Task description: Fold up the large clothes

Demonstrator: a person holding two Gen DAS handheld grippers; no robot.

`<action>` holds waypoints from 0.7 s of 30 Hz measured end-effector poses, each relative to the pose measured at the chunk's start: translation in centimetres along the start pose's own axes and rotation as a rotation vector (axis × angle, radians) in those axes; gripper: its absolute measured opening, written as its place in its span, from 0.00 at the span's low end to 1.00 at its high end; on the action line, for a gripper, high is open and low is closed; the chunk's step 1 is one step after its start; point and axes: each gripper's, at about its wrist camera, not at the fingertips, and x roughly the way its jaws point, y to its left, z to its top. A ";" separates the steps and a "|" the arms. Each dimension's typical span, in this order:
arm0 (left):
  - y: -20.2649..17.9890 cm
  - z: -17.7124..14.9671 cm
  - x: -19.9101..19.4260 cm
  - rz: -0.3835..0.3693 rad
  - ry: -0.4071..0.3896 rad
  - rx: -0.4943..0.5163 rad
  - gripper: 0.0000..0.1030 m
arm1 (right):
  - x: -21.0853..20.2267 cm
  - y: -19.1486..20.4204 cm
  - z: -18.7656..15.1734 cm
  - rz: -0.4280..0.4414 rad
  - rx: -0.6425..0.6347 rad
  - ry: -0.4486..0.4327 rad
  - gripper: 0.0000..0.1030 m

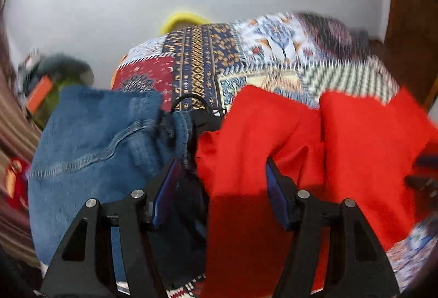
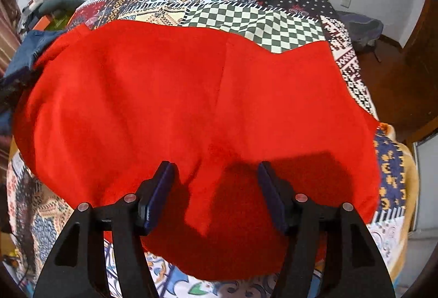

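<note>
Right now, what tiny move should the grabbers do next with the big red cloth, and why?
Probably lower the right hand-held gripper onto the near edge of the red cloth and pinch it. Its jaws are open with nothing between them, and the cloth lies spread on the patchwork bedspread, not folded over yet. The left hand-held gripper is open too, beside the blue jeans.

Bed under patchwork-print bedspread [image 2: 246, 21]: checkered, floral, dotted, red and navy panels. Red garment [image 2: 178, 106] lies spread flat across centre, edges wavy toward 12 and 3 o'clock. Blue denim garment [image 1: 90, 144] lies at 9 o'clock, just beside red one; contact between them cannot be told.
</note>
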 end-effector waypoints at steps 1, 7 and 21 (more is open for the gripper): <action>0.8 -0.2 -0.9 -0.033 -0.012 -0.034 0.61 | -0.2 -0.2 -0.1 0.003 0.003 0.000 0.59; 3.9 -3.0 -5.3 -0.166 -0.060 -0.203 0.65 | -1.6 -0.8 -0.4 0.046 0.055 -0.009 0.59; 4.9 -12.0 -0.5 -0.538 0.192 -0.560 0.71 | -4.1 1.1 -1.6 0.113 0.026 -0.045 0.59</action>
